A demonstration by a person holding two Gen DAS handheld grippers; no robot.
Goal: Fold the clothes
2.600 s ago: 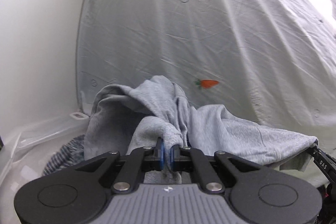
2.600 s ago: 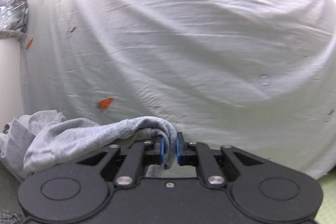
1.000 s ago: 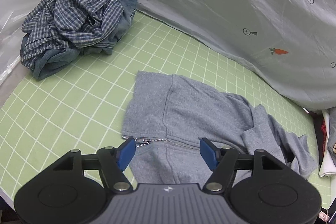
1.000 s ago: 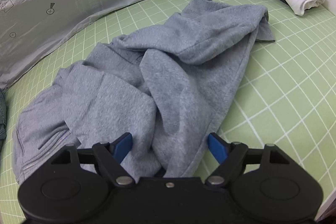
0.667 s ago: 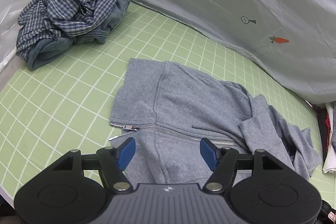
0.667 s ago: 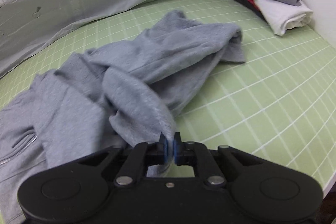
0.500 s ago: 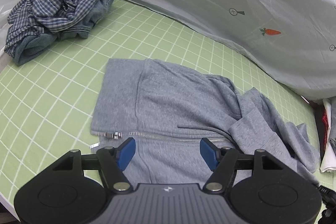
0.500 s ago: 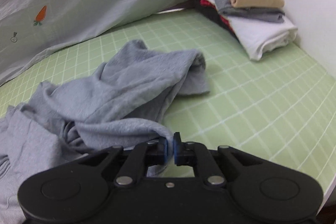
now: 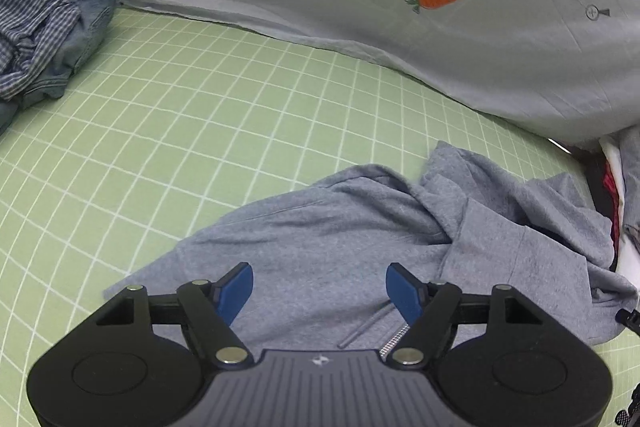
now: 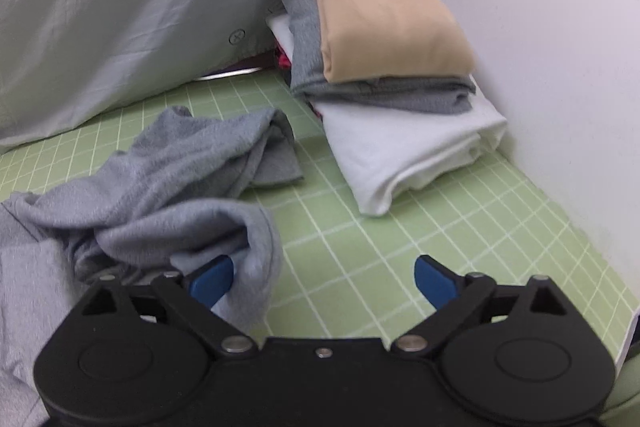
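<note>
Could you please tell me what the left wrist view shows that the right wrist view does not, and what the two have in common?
Only the left wrist view shows the crumpled checked and denim pile at the mat's far left, the hoodie's zipper, and the left tool, its jaws opening over the cloth.

Only the right wrist view shows the full folded stack against the white wall, and the right tool, jaws opening, a sleeve draped by one pad.

Both show the grey hoodie, the green grid mat and the carrot-print sheet.

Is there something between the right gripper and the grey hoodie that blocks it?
Nothing visible does. The right gripper is opening, and a fold of the grey hoodie hangs loose beside its left pad, not pinched. Only bare green mat lies ahead.
</note>
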